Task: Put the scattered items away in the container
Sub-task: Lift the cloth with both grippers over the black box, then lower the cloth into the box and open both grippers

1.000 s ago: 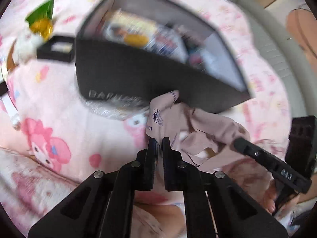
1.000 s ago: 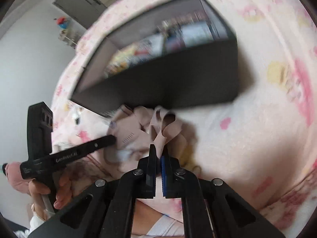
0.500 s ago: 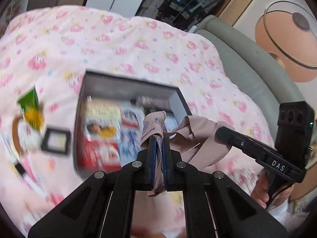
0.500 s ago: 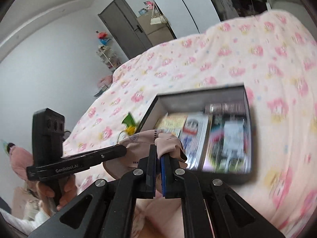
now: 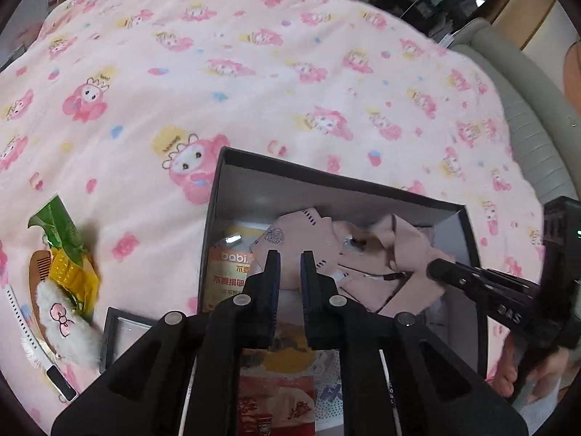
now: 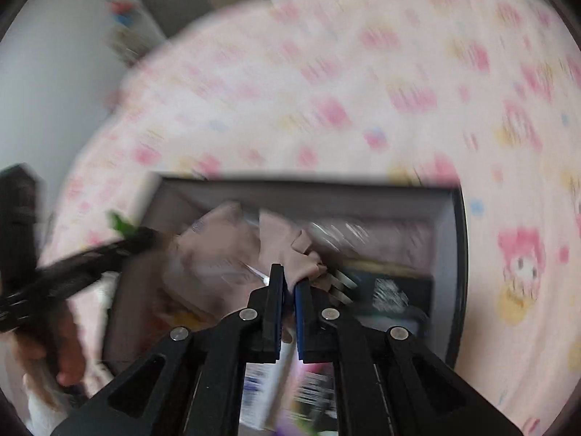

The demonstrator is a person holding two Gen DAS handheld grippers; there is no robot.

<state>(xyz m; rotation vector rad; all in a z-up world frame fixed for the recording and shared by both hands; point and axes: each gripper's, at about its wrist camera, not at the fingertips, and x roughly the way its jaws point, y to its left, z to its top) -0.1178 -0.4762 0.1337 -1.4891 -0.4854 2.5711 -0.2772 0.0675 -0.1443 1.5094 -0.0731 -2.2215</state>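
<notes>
Garment (image 5: 366, 254) (soft, light, limp pink cloth, best pinched at a bunched fold) lies inside the dark box (image 5: 218, 196), the left gripper (image 5: 288, 258) opening off it while the right gripper (image 6: 288, 283) pinches one fold.

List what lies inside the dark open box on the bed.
Inside the dark open box: a beige crumpled garment on top of printed packets. The packets beneath it are largely hidden.
</notes>
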